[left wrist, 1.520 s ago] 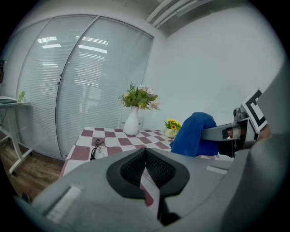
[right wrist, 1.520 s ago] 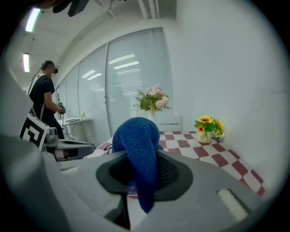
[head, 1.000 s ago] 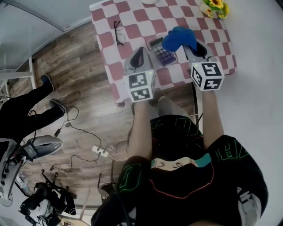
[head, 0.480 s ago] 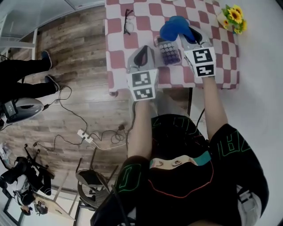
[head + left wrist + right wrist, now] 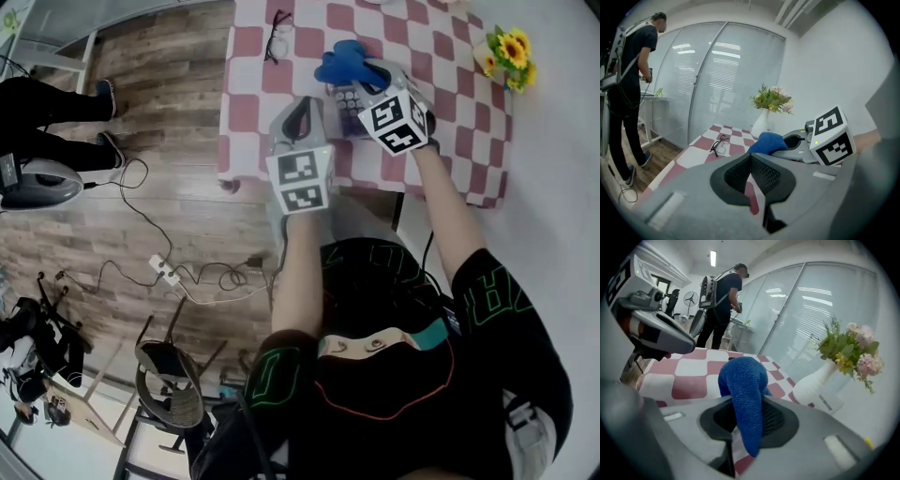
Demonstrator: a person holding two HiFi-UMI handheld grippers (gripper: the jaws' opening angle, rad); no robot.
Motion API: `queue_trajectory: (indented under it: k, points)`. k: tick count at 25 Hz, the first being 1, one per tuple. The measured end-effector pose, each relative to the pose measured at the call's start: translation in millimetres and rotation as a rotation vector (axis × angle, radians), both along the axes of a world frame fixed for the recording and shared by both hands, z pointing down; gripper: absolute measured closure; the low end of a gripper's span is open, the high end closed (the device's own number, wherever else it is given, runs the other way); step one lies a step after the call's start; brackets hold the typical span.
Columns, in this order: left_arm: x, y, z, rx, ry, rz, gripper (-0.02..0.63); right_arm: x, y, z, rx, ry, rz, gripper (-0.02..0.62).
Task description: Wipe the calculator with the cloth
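Head view: one checked table [image 5: 246, 112] fills the top centre of the frame, and one calculator [image 5: 348, 97] lies on it. The calculator sits partly under the right gripper [image 5: 364, 79], with one blue cloth [image 5: 339, 62] at that gripper's tip, over the calculator's far end. The left gripper [image 5: 298, 116] is just left of the calculator.

Left gripper view: its two jaws meet at lower centre – nothing between them.

Right gripper view: two jaws pinched on the cloth; one vase [image 5: 816, 384] at the right.

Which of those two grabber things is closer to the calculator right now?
Right. The right gripper is over the calculator, holding the blue cloth; the left gripper sits beside it, off its left edge, empty.
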State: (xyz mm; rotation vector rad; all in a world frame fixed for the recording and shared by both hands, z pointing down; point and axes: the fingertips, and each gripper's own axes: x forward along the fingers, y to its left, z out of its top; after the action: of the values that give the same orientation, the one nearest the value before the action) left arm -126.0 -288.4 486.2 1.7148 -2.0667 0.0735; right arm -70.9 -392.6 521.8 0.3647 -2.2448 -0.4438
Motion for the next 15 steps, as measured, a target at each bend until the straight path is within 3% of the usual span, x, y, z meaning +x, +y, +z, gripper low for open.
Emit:
queue_trajectory:
  k: [7, 15]
  points:
    - [5.8, 5.5, 2.8, -0.001, 0.004, -0.061, 0.595, 9.5, 28.6, 28.9, -0.105, 0.064, -0.138, 0.495]
    - [24.5, 9.4, 8.1, -0.013, 0.002, -0.092, 0.595, 28.9, 48.1, 32.8, -0.132, 0.090, -0.238, 0.495]
